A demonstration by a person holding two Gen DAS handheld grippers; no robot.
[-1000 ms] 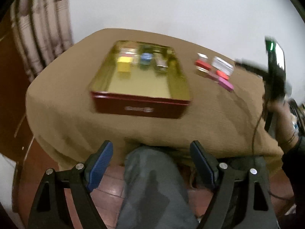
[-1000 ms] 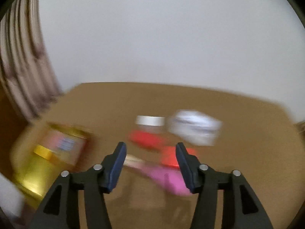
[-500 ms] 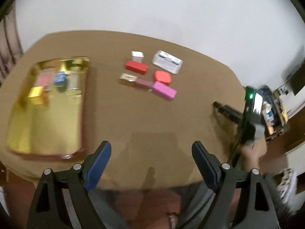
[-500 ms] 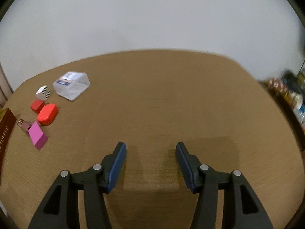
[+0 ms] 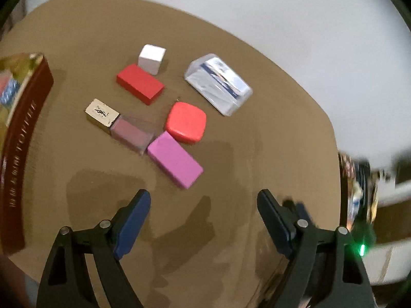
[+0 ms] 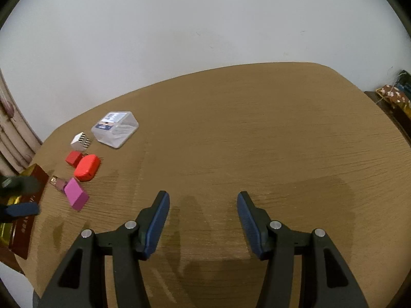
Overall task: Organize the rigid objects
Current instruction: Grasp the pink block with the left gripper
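Your left gripper (image 5: 203, 215) hangs over the pink block (image 5: 174, 163), jaws closing with nothing between them, so that's likely your pick for the tin (image 5: 23, 138); your right gripper (image 6: 203, 220) waits open and empty over bare table (image 6: 257, 133)

Both views: heavy fisheye, black vignette in the corners, straight edges bowed near the rim. Lighting is dim and warm, indoor, diffuse from overhead.

Left wrist view: motion blur throughout, worst at 3 o'clock, where clutter smears into streaks, and at 9 o'clock on the red tin (image 5: 23, 138). Glare on the clear plastic box (image 5: 218, 83). Soft double shadows fall on the table (image 5: 269, 118) towards 6 o'clock, under the fingers (image 5: 133, 220). A green LED flare (image 5: 362, 249) sits at 4 o'clock.

Right wrist view: sharper, with table grain readable at centre. Broad faint shadow patches spread between 3 and 6 o'clock. A dark blurred shape (image 6: 19, 197) smears at 9 o'clock. The wall (image 6: 205, 25) is evenly lit, with no hotspots.
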